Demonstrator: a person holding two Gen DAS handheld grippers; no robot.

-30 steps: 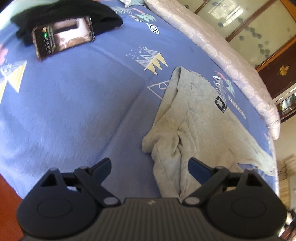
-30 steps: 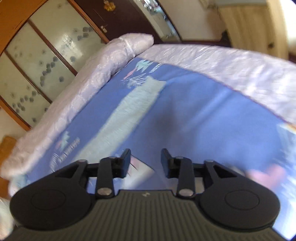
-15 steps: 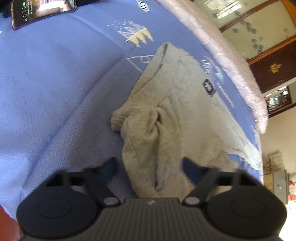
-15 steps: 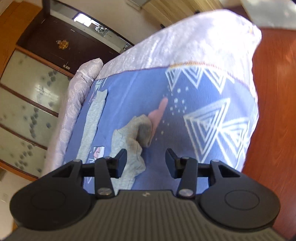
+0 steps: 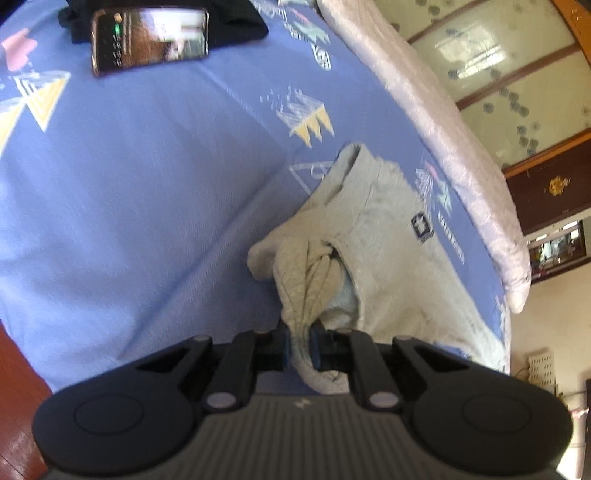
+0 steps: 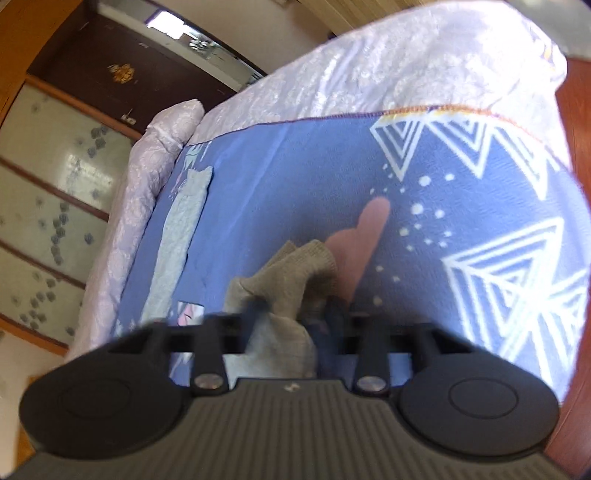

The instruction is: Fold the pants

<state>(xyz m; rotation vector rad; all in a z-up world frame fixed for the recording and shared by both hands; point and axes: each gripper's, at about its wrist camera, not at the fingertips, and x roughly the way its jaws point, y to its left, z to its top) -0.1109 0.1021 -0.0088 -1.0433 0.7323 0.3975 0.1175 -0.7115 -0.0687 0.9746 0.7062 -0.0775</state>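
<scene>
Grey pants point(image 5: 388, 236) lie crumpled on a blue patterned bedsheet point(image 5: 147, 184), with a dark logo patch on the upper layer. My left gripper point(image 5: 298, 347) is shut on a bunched fold of the pants at their near edge. In the right wrist view another end of the grey pants point(image 6: 291, 284) sits between the fingers of my right gripper point(image 6: 295, 314). Its jaws stand apart around the cloth and are blurred. A long stretch of the pants point(image 6: 181, 236) runs away to the left.
A phone point(image 5: 147, 40) lies on a black garment point(image 5: 236, 18) at the far end of the bed. A white quilted cover point(image 5: 424, 110) borders the sheet. A wooden cabinet with glass doors point(image 5: 517, 74) stands beyond. Red-brown floor point(image 6: 580, 295) lies past the bed edge.
My left gripper has closed on the near fold of the pants and lifted it. My right gripper has moved down onto the other end of the pants, jaws wider.
</scene>
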